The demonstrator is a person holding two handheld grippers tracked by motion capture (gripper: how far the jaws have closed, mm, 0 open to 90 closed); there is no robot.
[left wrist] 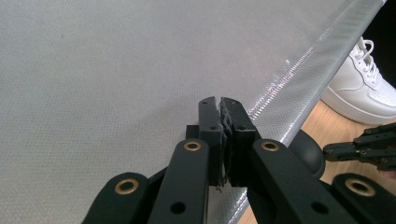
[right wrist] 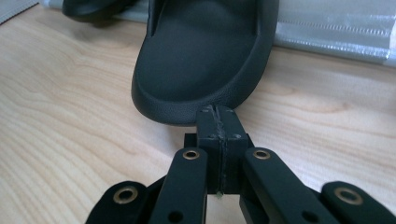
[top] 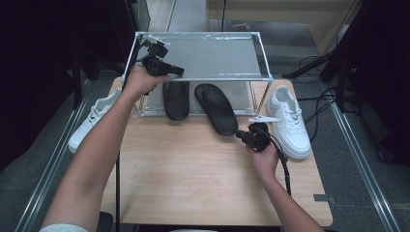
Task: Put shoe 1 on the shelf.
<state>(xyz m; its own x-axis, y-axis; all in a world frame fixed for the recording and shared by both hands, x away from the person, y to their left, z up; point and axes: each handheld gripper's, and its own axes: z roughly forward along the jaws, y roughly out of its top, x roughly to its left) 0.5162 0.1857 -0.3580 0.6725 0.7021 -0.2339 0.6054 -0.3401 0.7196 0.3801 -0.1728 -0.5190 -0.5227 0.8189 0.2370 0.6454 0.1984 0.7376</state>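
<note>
Two black slippers lie at a metal shoe rack with a grey fabric top shelf [top: 208, 55]. The left slipper [top: 175, 99] sits under the shelf. The right slipper [top: 216, 108] lies slanted, its heel out on the wooden table. My right gripper [top: 239, 134] is shut and empty, its tips right at that heel; in the right gripper view the gripper [right wrist: 216, 109] meets the slipper's rim [right wrist: 201, 60]. My left gripper [top: 179, 71] is shut and empty over the shelf's front left corner, and in the left gripper view the gripper [left wrist: 219, 100] hangs just above the fabric [left wrist: 116, 70].
A white sneaker [top: 290, 121] stands on the table to the right of the rack, also visible as the sneaker [left wrist: 359, 88] in the left gripper view. Another white sneaker [top: 92, 118] lies off the table's left edge. The wooden table [top: 193, 169] is bare near me.
</note>
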